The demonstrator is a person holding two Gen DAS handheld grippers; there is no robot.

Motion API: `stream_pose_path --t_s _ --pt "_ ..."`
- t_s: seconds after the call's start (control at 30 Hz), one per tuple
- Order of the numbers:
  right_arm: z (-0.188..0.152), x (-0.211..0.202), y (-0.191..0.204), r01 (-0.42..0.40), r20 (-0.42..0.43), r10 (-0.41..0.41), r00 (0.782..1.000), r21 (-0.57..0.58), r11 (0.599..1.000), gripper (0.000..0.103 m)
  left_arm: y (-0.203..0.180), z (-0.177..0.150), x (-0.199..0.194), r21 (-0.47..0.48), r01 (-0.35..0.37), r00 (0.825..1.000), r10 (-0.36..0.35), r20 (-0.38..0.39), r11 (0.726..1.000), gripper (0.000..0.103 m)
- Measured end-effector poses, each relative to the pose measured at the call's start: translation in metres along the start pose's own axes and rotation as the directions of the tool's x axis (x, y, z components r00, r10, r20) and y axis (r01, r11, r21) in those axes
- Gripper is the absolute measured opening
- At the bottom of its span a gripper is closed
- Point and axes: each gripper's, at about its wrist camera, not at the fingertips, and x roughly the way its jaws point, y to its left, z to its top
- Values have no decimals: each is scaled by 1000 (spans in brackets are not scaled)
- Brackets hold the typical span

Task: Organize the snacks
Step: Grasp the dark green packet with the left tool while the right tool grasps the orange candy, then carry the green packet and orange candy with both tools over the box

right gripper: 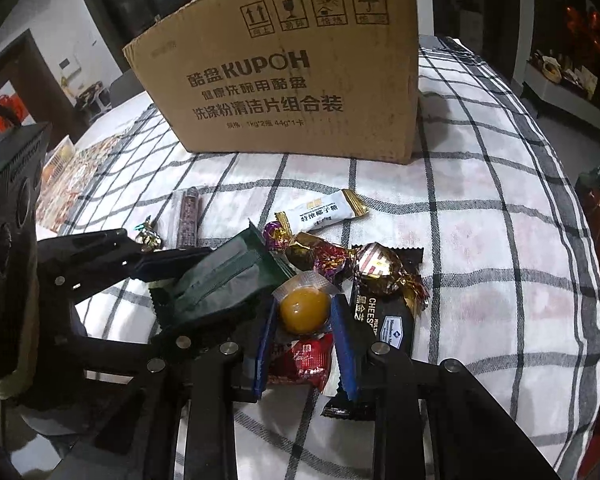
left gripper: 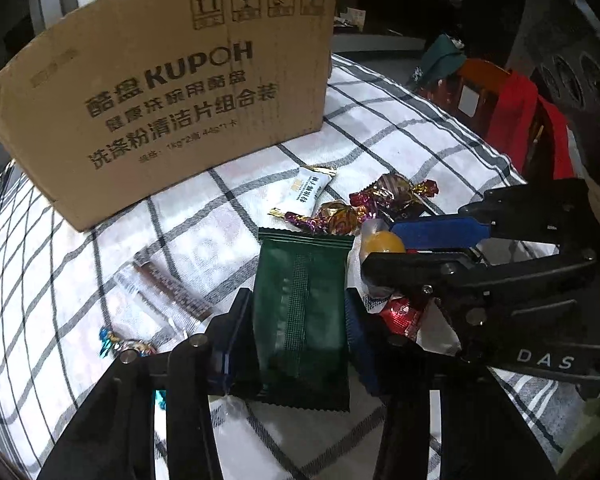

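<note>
My left gripper [left gripper: 296, 312] is shut on a dark green snack packet [left gripper: 302, 312], its blue pads pressing both long sides; the packet also shows in the right wrist view [right gripper: 224, 280]. My right gripper [right gripper: 302, 316] straddles an orange jelly cup [right gripper: 305, 309] and a red wrapped snack [right gripper: 300, 360], jaws a little apart on either side; whether they grip it is unclear. The right gripper shows in the left wrist view [left gripper: 396, 246] around the jelly cup [left gripper: 381, 245]. A cardboard box [right gripper: 292, 80] stands behind the snacks.
On the checked cloth [right gripper: 480, 240] lie a white candy [right gripper: 324, 212], foil-wrapped chocolates [right gripper: 380, 268], a black cheese bar [right gripper: 384, 320], a clear-wrapped stick [right gripper: 189, 218] and a small blue-foil candy [left gripper: 112, 342]. Red and green bags [left gripper: 516, 116] sit off the table's right side.
</note>
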Motion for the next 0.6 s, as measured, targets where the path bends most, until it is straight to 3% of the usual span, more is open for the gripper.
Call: stream_pose_path --t_s 0.37,0.6 --pt "-1 -15 5 3 40 -3 999 2 1000 29 8 6 -39 -71 -46 994 53 92 996 45" --pt "4 -39 13 9 108 -9 994 3 1000 29 11 9 -65 -112 -58 987 75 146 992 45"
